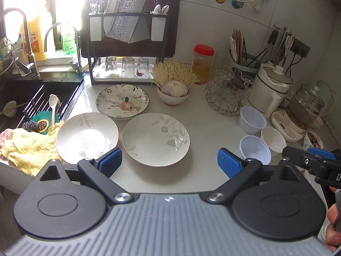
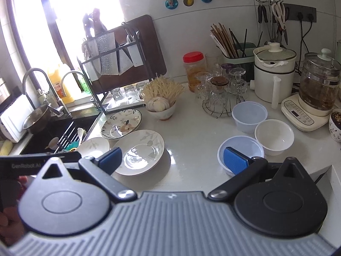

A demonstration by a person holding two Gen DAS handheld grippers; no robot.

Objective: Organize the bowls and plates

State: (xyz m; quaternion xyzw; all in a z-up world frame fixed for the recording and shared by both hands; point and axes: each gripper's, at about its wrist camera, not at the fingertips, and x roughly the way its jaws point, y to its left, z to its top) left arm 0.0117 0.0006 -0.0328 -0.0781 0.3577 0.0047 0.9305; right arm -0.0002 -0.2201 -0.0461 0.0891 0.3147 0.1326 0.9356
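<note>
Three plates lie on the white counter: a floral-patterned plate (image 1: 122, 102) at the back, a pale leaf-print plate (image 1: 87, 137) at the left and another leaf-print plate (image 1: 155, 139) in the middle. Two clear plastic bowls (image 1: 252, 119) (image 1: 255, 149) and a white bowl (image 1: 273, 139) sit to the right. My left gripper (image 1: 169, 160) is open and empty, just in front of the middle plate. My right gripper (image 2: 172, 160) is open and empty, between the middle plate (image 2: 141, 151) and the near plastic bowl (image 2: 240, 149); it also shows at the right edge of the left wrist view (image 1: 315, 160).
A sink (image 1: 32, 104) with a rack, spoon and yellow cloth (image 1: 29, 149) is at the left. A dish rack (image 1: 127, 42) with glasses stands behind. A garlic bowl (image 1: 173, 95), a red-lidded jar (image 1: 202, 64), a wire glass stand (image 1: 229, 93), a white pot (image 1: 270, 85) and a kettle (image 1: 302, 111) line the back right.
</note>
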